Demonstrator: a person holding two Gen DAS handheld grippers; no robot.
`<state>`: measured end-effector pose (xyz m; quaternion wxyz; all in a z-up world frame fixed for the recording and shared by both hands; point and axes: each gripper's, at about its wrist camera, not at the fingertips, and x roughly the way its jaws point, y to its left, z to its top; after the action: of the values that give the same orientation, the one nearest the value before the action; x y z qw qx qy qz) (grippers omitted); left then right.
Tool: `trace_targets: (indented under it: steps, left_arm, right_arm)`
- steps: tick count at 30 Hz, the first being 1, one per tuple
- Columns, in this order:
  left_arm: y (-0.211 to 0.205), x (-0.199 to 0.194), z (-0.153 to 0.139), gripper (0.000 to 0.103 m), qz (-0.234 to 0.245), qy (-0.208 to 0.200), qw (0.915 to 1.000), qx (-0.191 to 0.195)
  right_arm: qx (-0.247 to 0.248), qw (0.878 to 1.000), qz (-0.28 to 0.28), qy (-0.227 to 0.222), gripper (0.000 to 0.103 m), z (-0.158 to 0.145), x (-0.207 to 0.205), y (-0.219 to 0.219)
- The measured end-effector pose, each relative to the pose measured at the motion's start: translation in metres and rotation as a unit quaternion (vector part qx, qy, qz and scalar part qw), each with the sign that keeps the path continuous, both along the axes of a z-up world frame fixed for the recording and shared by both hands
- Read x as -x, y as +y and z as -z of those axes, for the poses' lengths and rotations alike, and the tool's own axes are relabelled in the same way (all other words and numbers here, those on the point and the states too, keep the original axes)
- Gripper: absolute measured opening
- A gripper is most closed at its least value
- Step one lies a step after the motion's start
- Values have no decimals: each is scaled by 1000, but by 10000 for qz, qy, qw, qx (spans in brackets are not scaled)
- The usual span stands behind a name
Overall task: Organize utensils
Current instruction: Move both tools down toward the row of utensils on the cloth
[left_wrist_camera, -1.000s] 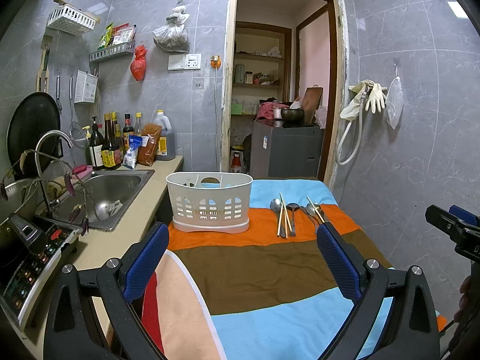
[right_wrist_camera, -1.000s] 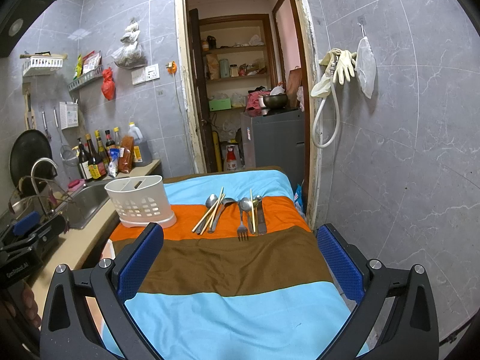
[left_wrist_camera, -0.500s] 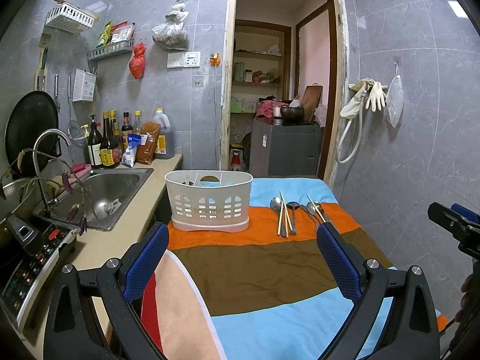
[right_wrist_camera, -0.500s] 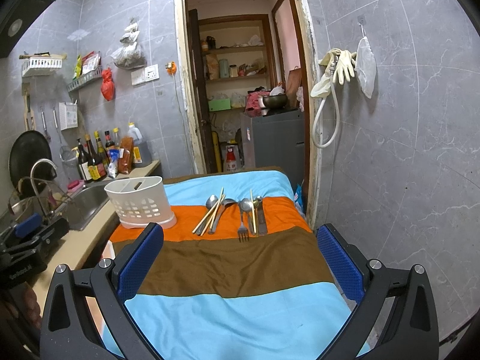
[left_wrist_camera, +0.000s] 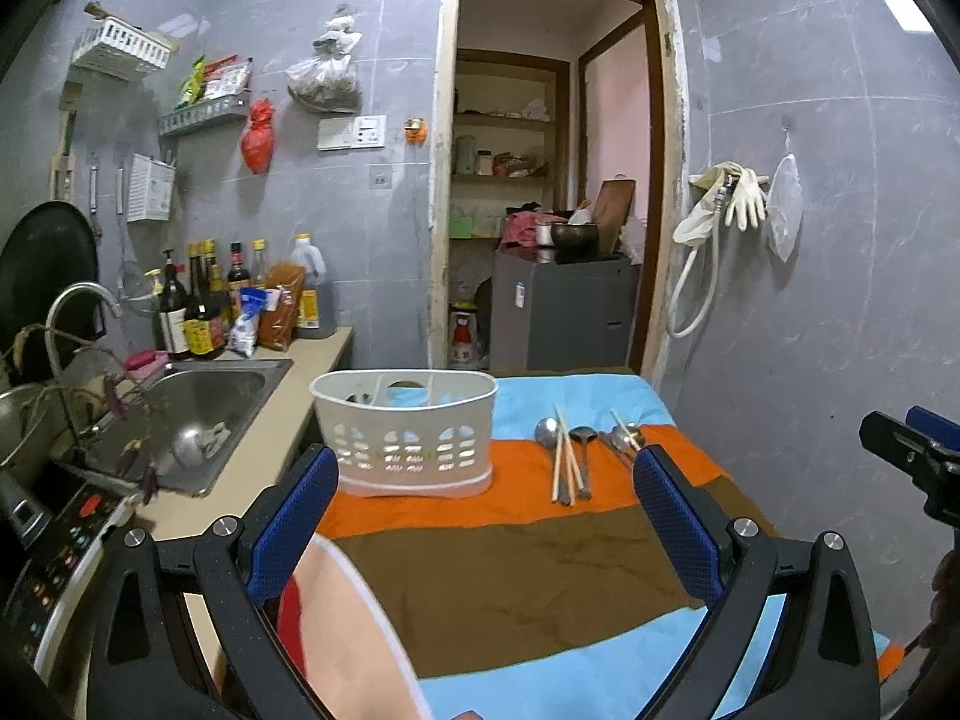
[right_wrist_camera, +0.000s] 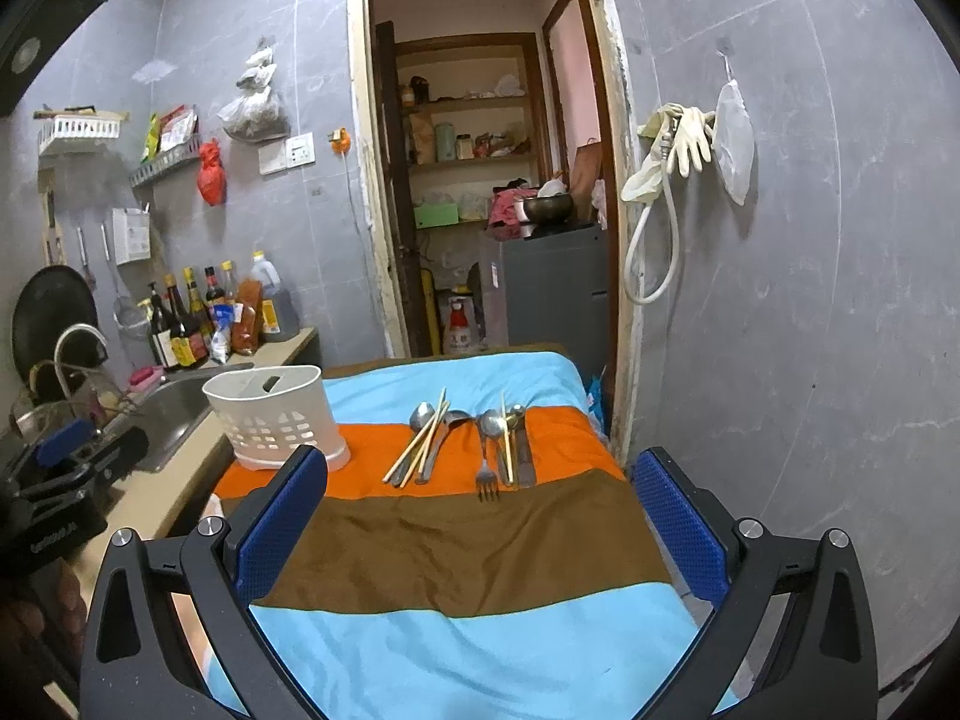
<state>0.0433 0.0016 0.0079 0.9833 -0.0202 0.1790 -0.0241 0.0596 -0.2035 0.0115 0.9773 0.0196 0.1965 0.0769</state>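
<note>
Utensils lie loose on the orange stripe of the striped cloth (right_wrist_camera: 468, 546) covering the tabletop, in two clusters. Left cluster: a pair of chopsticks (right_wrist_camera: 418, 443) crossing diagonally over two spoons (right_wrist_camera: 421, 415). Right cluster: fork (right_wrist_camera: 487, 468) with tines toward the camera, another spoon and a single chopstick (right_wrist_camera: 507, 443) lying close together, plus a flat dark handle, likely a knife, can't confirm. White utensil basket (left_wrist_camera: 405, 435) stands upright on the same orange stripe, left of the utensils and apart from them, at the cloth edge next to the sink (left_wrist_camera: 198, 402); internal dividers visible, something dark in its left compartment, can't identify. Left claw (left_wrist_camera: 483, 531) jaws wide apart, nothing between them, hovering over the brown stripe short of the basket and utensils. Right claw (right_wrist_camera: 477, 531) also spread wide, empty, above the brown stripe, roughly lined up with the fork cluster. Each claw shows at the edge of the other's view. Bottles (left_wrist_camera: 204, 306) stand behind the sink against the wall; rubber gloves (right_wrist_camera: 687, 135) hang on the right wall beside the doorway.
</note>
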Motion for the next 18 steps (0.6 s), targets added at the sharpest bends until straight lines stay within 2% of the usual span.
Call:
trace_targets:
  steps: [10, 15, 18]
  left_arm:
    - [-22, -50, -9, 97, 375, -181, 9991, 97]
    - [-37, -90, -13, 97, 504, -217, 9985, 21]
    - [-47, -122, -7, 96, 588, -53, 9982, 42]
  right_arm:
    - [216, 9996, -30, -153, 103, -16, -36, -12]
    - [254, 9993, -178, -228, 103, -15, -73, -24]
    - [174, 9992, -345, -118, 103, -9, -108, -34]
